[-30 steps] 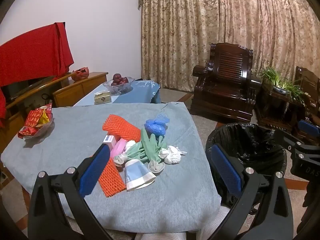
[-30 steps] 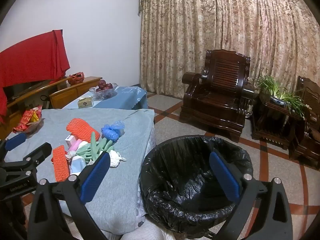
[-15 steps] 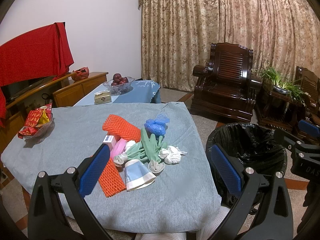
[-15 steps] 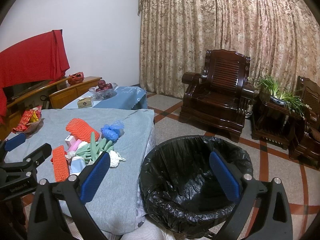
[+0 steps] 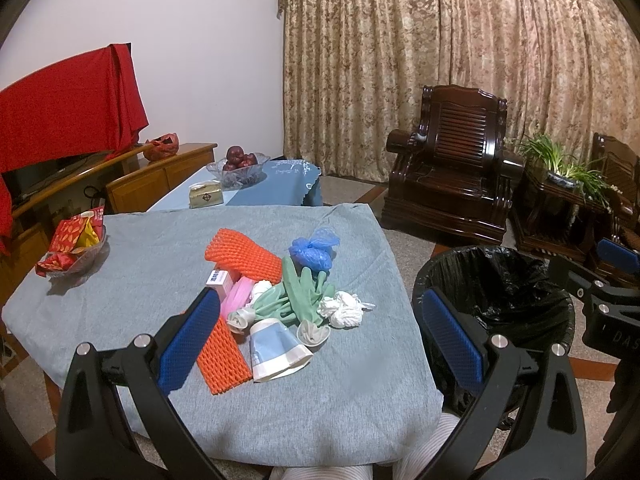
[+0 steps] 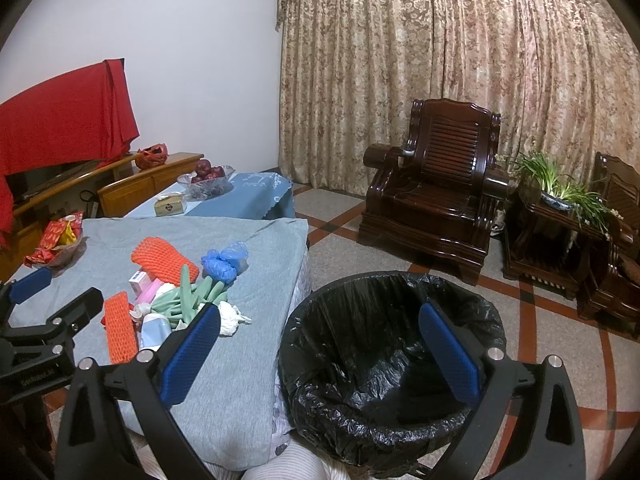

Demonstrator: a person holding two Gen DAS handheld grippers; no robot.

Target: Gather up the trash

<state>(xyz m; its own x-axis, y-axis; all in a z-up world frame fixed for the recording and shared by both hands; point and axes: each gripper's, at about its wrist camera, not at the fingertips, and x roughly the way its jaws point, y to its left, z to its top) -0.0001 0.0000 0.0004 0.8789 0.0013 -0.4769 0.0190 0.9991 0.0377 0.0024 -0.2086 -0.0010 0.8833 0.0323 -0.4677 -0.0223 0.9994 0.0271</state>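
A heap of trash lies mid-table on the grey cloth (image 5: 152, 256): two orange foam nets (image 5: 242, 256), green rubber gloves (image 5: 298, 298), a blue plastic bag (image 5: 312, 254), crumpled white tissue (image 5: 344, 309), a paper cup (image 5: 276, 350) on its side and a pink box (image 5: 230, 286). My left gripper (image 5: 320, 336) hovers open above the table's near edge, nothing between its fingers. Over the black-lined trash bin (image 6: 392, 360), right of the table, my right gripper (image 6: 320, 354) is open and holds nothing. The same heap (image 6: 180, 296) appears at left in the right wrist view.
A glass dish of red snack packets (image 5: 74, 244) sits at the table's left edge. Behind stand a blue-clothed low table with a fruit bowl (image 5: 238, 164) and tissue box, a wooden cabinet, dark wooden armchairs (image 5: 452, 168) and a potted plant (image 6: 560, 188). Striped fabric of a person's legs shows below.
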